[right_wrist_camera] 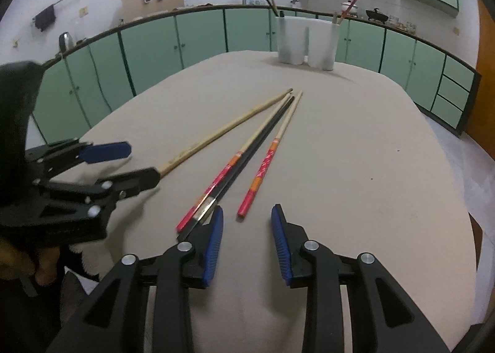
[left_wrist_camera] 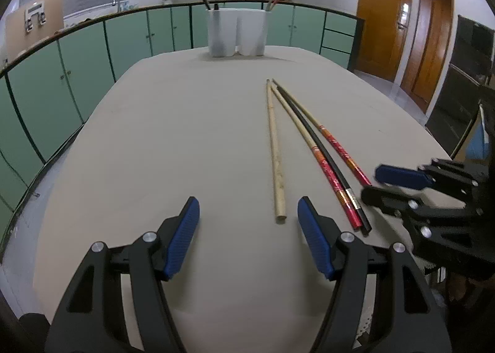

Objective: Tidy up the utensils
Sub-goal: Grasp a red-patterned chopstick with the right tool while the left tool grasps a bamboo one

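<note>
Several chopsticks lie on the beige table: a plain wooden one (left_wrist_camera: 276, 155) (right_wrist_camera: 216, 134), a red-handled one (left_wrist_camera: 312, 152) (right_wrist_camera: 222, 173), a black one (left_wrist_camera: 328, 164) (right_wrist_camera: 247, 152), and a second red-handled one (left_wrist_camera: 337, 146) (right_wrist_camera: 268, 159). A white two-compartment holder (left_wrist_camera: 237, 32) (right_wrist_camera: 306, 42) stands at the far edge with chopsticks in it. My left gripper (left_wrist_camera: 249, 217) (right_wrist_camera: 140, 164) is open, its jaws either side of the wooden chopstick's near end. My right gripper (right_wrist_camera: 247, 224) (left_wrist_camera: 376, 183) is open just behind the red chopstick's near end.
The table (left_wrist_camera: 173, 142) (right_wrist_camera: 355, 161) is rounded, with its edges close on both sides. Green cabinets (left_wrist_camera: 92, 50) (right_wrist_camera: 201, 34) run behind it. Wooden doors (left_wrist_camera: 402, 22) stand at the right.
</note>
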Available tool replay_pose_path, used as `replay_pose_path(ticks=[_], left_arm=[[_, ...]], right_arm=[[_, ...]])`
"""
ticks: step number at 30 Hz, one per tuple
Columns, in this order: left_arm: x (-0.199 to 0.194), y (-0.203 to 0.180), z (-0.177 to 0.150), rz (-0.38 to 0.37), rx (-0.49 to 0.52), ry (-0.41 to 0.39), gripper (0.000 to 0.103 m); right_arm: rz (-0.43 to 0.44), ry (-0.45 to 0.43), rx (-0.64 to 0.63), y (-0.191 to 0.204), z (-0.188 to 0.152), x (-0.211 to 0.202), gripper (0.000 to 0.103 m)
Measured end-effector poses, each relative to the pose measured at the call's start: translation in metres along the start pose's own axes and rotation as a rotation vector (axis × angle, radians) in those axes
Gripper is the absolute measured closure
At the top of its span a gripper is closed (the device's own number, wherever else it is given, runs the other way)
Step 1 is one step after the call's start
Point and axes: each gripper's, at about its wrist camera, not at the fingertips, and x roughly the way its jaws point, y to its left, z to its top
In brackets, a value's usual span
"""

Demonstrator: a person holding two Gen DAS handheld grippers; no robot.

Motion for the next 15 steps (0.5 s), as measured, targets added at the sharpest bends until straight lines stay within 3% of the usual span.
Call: replay_pose_path(ticks=[3,5,6,7,11,15], left_arm=[[0.008,-0.002,0.001,-0.008,0.016,0.017,0.043],[0.011,-0.004,0.002,-0.006,0.024,0.008,0.046],[0.011,-0.003,0.002,-0.01,0.022,0.006,0.053],[0.011,-0.004,0.003,-0.011,0.017,0.001,0.058],[0.01,-0.003,0.002,0.013,-0.015,-0.01,0.092],[0.007,0.0,-0.001,0.073,-0.057,-0.026,0.096]], right_arm=[[-0.009,-0.002,0.022,-0.005,0.005,0.005,0.074],[-0.028,-0.006,0.035,-0.009,0.006,0.006,0.087],[-0.033,-0.007,0.049,-0.013,0.007,0.007,0.096],[-0.035,-0.006,0.069,-0.017,0.007,0.006,0.096],[-0.073,-0.018,0.121,-0.031,0.005,0.003,0.097],[-0.12,-0.025,0.167,-0.044,0.003,0.001,0.097]])
